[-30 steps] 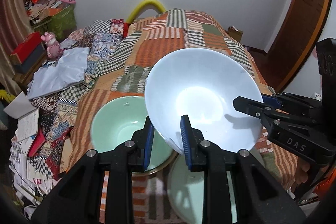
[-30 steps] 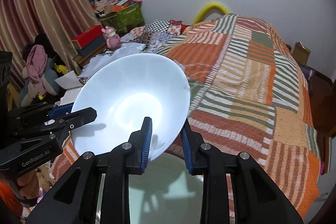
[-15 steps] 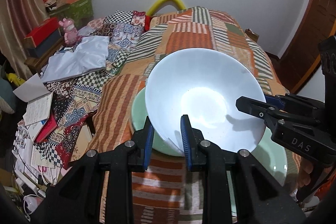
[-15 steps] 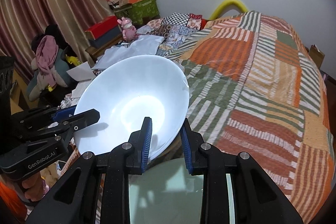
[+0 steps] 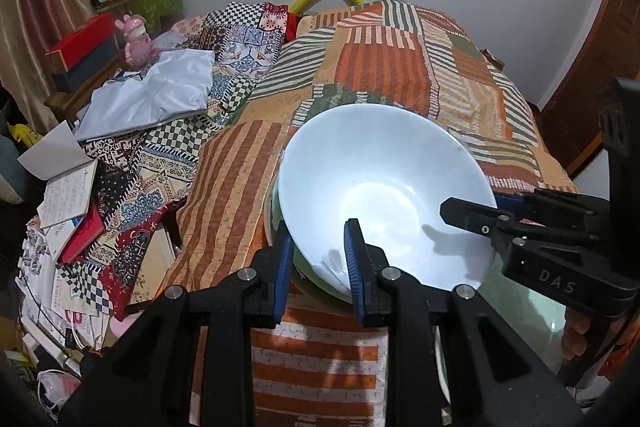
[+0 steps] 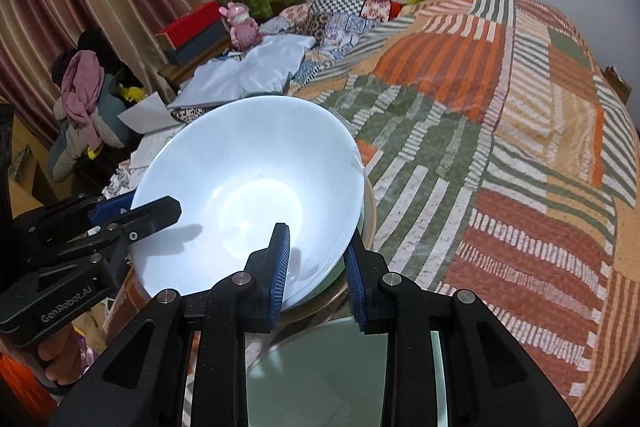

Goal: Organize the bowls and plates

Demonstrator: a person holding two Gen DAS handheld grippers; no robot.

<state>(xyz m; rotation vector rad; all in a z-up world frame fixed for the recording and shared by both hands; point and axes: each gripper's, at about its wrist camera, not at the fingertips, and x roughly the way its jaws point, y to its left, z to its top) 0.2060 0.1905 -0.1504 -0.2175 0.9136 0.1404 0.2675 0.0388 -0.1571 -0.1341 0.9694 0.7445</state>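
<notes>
A large white bowl (image 5: 384,187) is held by both grippers, one on each side of its rim. My left gripper (image 5: 318,247) is shut on the near rim; my right gripper (image 6: 316,259) is shut on the opposite rim and also shows in the left wrist view (image 5: 480,211). The white bowl (image 6: 248,195) sits low over a pale green bowl (image 5: 280,227), whose rim (image 6: 366,211) peeks out beneath it; I cannot tell whether they touch. A pale green plate (image 6: 340,375) lies on the bed beside them, under the right gripper.
The dishes are on a bed with an orange, green and white striped patchwork quilt (image 6: 500,107). Papers, books and cloths (image 5: 100,167) clutter the bed's left side and floor. A door (image 5: 592,67) stands at the right.
Both grippers carried the white bowl leftward and down, from beside the green bowl to right over it. The green bowl is now almost fully covered.
</notes>
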